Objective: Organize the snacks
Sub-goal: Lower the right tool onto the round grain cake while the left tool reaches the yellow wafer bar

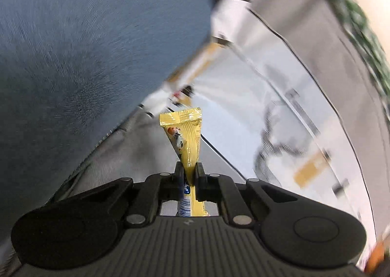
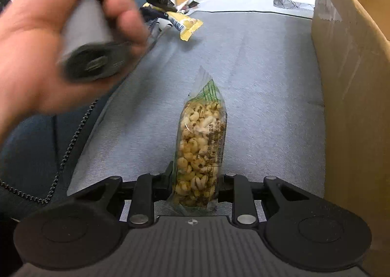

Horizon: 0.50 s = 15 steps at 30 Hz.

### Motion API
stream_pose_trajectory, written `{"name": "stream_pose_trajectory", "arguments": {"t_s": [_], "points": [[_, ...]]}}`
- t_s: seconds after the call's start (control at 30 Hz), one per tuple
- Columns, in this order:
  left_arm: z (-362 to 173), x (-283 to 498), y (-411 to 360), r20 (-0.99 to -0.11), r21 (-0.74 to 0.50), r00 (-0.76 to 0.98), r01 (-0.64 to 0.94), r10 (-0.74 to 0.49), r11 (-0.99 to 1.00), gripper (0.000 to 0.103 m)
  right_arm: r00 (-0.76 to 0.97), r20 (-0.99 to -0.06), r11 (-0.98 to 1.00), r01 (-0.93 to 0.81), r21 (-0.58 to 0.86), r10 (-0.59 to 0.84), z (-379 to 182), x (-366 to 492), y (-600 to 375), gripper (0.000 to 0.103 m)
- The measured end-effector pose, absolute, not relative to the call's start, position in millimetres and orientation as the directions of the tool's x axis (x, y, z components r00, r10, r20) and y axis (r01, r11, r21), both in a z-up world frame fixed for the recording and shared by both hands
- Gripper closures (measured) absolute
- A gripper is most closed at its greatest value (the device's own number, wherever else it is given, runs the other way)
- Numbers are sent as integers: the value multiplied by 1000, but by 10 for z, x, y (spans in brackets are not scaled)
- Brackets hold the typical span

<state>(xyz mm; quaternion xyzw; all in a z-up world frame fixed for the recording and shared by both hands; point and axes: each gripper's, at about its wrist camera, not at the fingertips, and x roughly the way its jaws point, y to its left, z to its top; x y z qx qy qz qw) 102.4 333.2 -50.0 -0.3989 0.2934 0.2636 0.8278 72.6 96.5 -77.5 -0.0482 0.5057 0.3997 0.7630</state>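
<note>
Both claws gripping — wafer (image 1: 186,135), puffs (image 2: 199,145)

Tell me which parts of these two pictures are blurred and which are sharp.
Left wrist view: background heavily motion-smeared, while the yellow snack packet in the left claw stays sharp. Right wrist view: the puffed snack bag in the right claw is crisp; the left hand is blurred; fisheye bends the cardboard box.
</note>
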Motion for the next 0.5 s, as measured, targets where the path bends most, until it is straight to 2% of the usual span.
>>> {"name": "stream_pose_trajectory", "arguments": {"t_s": [0.07, 0.23, 0.4, 0.5], "points": [[-309, 962, 3192, -719, -426, 673, -626, 176, 653, 95, 167, -803, 666, -665, 337, 573, -744, 712, 947, 75], [53, 456, 2649, -717, -156, 652, -494, 245, 856, 95, 120, -786, 626, -681, 379, 607, -607, 646, 885, 75], [-164, -3, 2307, -801, -141, 586, -379, 120, 914, 95, 1, -802, 571, -702, 425, 598, -491, 442, 732, 75], [-448, -173, 2288, -832, -218, 554, -367, 25, 904, 95, -8, -800, 590, -671, 449, 600, -438, 344, 550, 75]]}}
